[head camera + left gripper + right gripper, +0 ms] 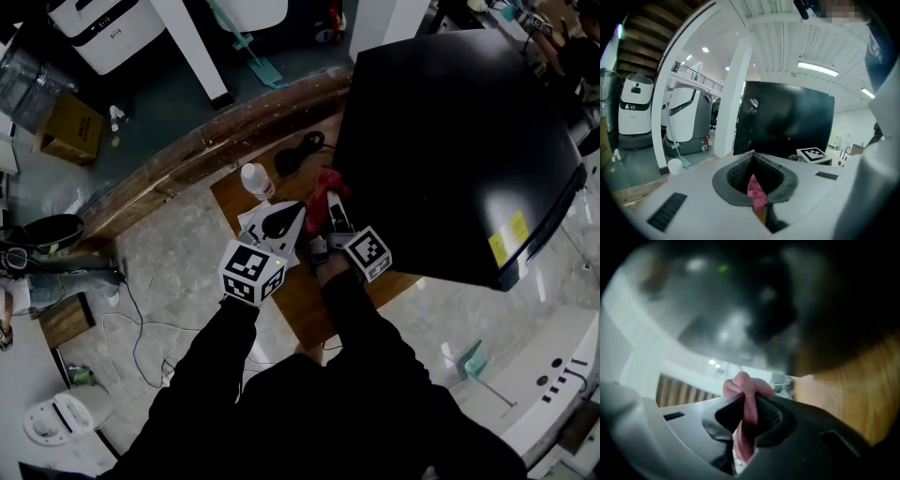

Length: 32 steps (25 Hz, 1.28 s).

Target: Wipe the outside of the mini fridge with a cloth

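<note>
Head view: Your right hand-held gripper (330,201) is clamped on the red cloth (323,184). The cloth sits at the lower left corner of the black mini fridge (450,141), touching or all but touching that side. Your left hand-held gripper (296,210) lies just beside the cloth, on the side away from the fridge. Both are over the wooden table (289,302) on which the fridge stands. A white bottle (255,178) stands near the fridge's left side, beyond the left hand-held gripper. A black cable (300,150) lies coiled between bottle and fridge.

Left gripper view: Your left hand-held gripper (752,157) has its jaws drawn together, with a strip of the pink-red cloth (757,192) caught between them. The mini fridge (787,122) stands upright directly ahead, its dark face reflecting the room.

Right gripper view: Your right hand-held gripper (749,400) is clenched on the cloth (743,383), which bunches out past the jaw tips. The mini fridge (754,296) fills the view close ahead, blurred. The table (853,390) shows below the fridge, to the right.
</note>
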### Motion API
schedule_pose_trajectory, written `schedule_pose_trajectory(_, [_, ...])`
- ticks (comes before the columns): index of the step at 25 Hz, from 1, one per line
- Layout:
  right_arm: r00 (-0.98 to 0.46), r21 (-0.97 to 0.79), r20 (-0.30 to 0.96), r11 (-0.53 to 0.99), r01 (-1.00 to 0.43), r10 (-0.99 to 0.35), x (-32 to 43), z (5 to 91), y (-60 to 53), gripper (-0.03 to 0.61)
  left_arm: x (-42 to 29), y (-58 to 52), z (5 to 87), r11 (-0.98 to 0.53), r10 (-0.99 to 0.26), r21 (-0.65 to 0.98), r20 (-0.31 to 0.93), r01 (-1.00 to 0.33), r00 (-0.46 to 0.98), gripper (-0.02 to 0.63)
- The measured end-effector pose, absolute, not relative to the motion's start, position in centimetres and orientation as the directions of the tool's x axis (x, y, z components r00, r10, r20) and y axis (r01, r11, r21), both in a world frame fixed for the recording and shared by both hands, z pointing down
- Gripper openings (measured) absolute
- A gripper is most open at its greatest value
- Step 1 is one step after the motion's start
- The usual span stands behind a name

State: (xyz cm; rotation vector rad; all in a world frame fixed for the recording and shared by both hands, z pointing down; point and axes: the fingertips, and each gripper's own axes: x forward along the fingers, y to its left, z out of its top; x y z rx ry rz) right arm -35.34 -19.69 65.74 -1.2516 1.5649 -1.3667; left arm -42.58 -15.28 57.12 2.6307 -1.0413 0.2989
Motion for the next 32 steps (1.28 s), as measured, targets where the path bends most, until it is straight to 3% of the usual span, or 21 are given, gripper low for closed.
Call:
schedule_pose_trajectory(7, [-0.378, -0.881, -0.095, 0.255, -0.398, -0.921, -35.1, 49.5, -12.2, 0.064, -41.9, -10.4, 45.9, -0.748, -0.621, 0.216, 0.106, -0.627, 0.777, 0.006])
schedule_pose_trajectory(15, [-0.231, -0.840, -0.195, 0.284, -0.463, -0.953, -28.1, 39.7, -7.1, 0.064, -35.5, -6.8, 37.7, -0.857, -0.499, 0.160, -0.019, -0.490, 0.866, 0.006])
schedule_pose_trajectory(21, [-0.079, -0.856, -0.205, 0.218, -0.469, -0.975, -21.7, 38.6, -5.5, 0.064, -30.5, -5.4, 35.7, -0.905, -0.413, 0.134, -0.045, -0.404, 0.910, 0.006])
schedule_pose_trajectory(32, [-0.017, -0.929, -0.146, 0.143, -0.342, -0.989, -20.0, 42.4, -5.2, 0.068, -27.4, -4.8, 39.7, -0.928, -0.349, 0.125, 0.049, -0.352, 0.936, 0.006])
